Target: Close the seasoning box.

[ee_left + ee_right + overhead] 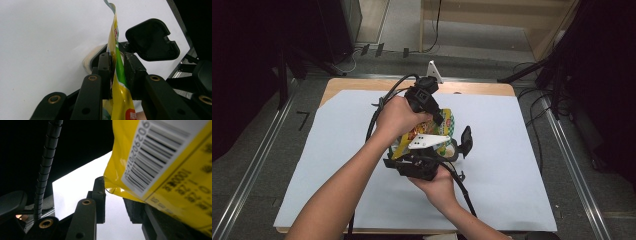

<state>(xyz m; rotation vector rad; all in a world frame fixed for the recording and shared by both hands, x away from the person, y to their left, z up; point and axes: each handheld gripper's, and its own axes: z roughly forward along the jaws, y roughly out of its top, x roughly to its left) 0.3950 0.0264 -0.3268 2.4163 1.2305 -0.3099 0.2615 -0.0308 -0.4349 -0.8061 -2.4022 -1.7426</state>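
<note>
Broadly, a white sheet (512,165) covers most of a wooden table (472,88), and above its middle two hands hold a yellow and green snack bag (446,126) between two black grippers. On the bag's front, the high view shows red and green printing too small to read; in the right gripper view the back carries a white barcode panel (160,155) whose digits look like 206206, with dark characters beside it that are too blurred to make out. The left gripper (117,67) stands over the bag from the far side, its jaws pinching the bag's thin edge, which rises upright between them in the left gripper view. The right gripper (115,200) sits nearer the person, below the bag; its jaws stand narrowly apart with the bag's lower corner at the gap, and I cannot tell whether they press on it. Beneath the bag on the sheet lies a small container (91,58) with a pale rim and its black hinged lid (152,40) standing open.
</note>
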